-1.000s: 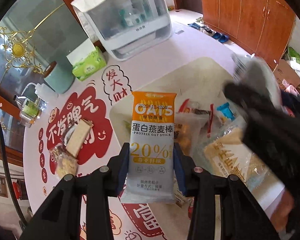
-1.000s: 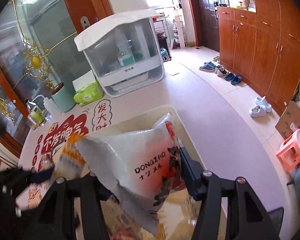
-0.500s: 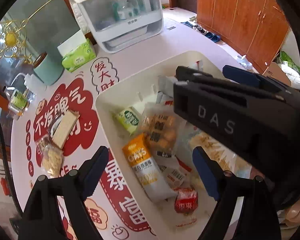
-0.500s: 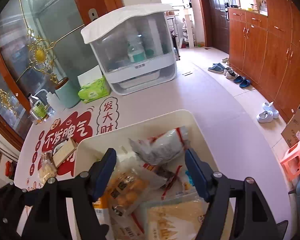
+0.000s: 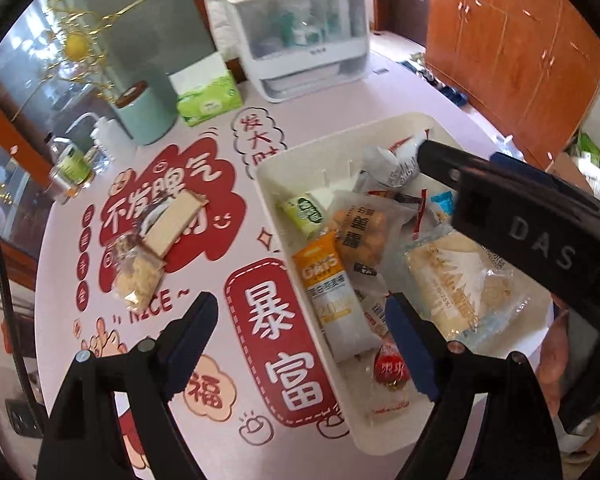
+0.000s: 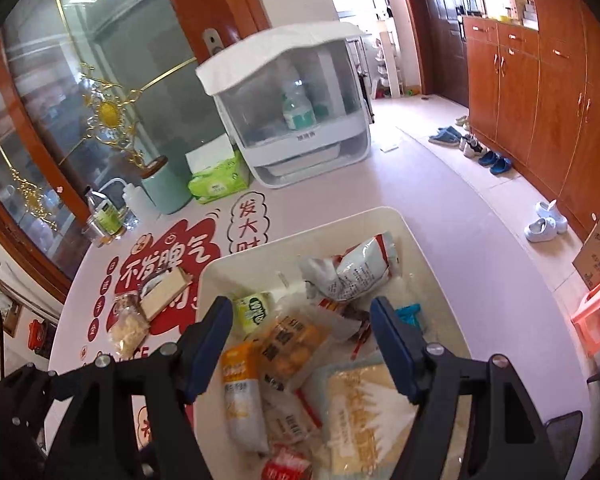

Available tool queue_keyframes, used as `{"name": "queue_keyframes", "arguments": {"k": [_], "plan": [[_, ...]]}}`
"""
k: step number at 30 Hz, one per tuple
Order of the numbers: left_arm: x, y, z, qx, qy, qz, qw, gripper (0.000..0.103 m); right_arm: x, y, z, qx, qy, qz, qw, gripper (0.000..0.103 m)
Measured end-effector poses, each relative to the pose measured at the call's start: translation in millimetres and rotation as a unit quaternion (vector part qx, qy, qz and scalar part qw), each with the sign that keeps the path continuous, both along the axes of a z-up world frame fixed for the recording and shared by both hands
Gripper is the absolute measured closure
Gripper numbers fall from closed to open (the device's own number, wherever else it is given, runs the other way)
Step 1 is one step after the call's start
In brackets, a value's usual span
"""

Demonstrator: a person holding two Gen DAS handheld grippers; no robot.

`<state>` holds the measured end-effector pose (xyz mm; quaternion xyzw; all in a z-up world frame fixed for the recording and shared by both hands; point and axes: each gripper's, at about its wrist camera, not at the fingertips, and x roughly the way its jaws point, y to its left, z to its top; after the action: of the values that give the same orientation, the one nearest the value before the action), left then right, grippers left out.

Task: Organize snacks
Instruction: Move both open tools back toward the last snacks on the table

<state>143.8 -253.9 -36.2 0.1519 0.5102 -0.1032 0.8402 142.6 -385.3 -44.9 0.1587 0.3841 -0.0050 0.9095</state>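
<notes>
1. My left gripper hangs with its jaws spread wide and nothing between them, low over the near-left rim of the cream bin.
2. My right gripper is likewise parted and holds nothing, poised above the middle of the bin; in the left wrist view its black body crosses in from 3 o'clock over the bin's right half.
3. Inside the bin, the orange-and-white oat bar lies along the left wall, directly between my left fingers at 12 o'clock; the right wrist view shows it at 7 o'clock.
4. Touching the bar on its right is a clear pack of golden pastries; at 3 o'clock from that lies a large clear bag of pale crackers.
5. A small green packet rests at the bin's far-left corner, and a crumpled silver bag with red trim at the far end.
6. A red wrapped sweet sits at the bin's near end.
7. Outside the bin, at 10 o'clock on the red-lettered tabletop, a beige wafer pack overlaps a clear bag of pale snack pieces.
8. Farther back stand a green tissue pack, a mint canister and a white lidded storage cabinet.
</notes>
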Motion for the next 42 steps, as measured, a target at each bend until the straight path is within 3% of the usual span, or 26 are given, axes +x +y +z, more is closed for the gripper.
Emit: {"name": "queue_keyframes", "arguments": {"k": [6,14,21,27,30,33,37,39,42], "plan": [[-27.0,33.0,28.4,0.009,-0.048,0.023,0.9985,0.018,-27.1,16.6,26.4,0.004,-0.030,0.015,0.999,0.031],[-41.0,116.4,71.6,0.012,-0.101,0.096,0.9901,0.018,-42.6,56.9,70.9,-0.007,-0.075,0.067,0.995,0.031],[-25.9,208.6,116.2,0.024,-0.148,0.144,0.9782,0.016,-33.3,107.6,102.3,-0.044,-0.100,0.109,0.988,0.031],[6.0,270.8,139.9,0.035,-0.188,0.152,0.9697,0.016,-5.6,142.9,121.5,-0.034,-0.091,0.123,0.988,0.032],[25.7,287.4,134.3,0.047,-0.192,0.143,0.9697,0.016,16.4,164.4,124.3,-0.034,-0.078,0.128,0.988,0.031],[45.0,286.4,110.5,0.064,-0.170,0.094,0.9788,0.016,46.0,185.6,116.1,-0.026,-0.047,0.130,0.990,0.031],[62.4,270.4,69.5,0.088,-0.164,0.029,0.9821,0.016,83.9,207.2,88.4,0.001,0.008,0.129,0.992,0.031],[72.2,265.7,50.2,0.064,-0.148,0.000,0.9870,0.016,103.3,217.1,69.4,0.011,0.036,0.127,0.991,0.031],[99.1,262.6,5.8,0.029,-0.085,-0.031,0.9955,0.016,132.2,228.7,32.0,0.016,0.083,0.115,0.990,0.031]]}}
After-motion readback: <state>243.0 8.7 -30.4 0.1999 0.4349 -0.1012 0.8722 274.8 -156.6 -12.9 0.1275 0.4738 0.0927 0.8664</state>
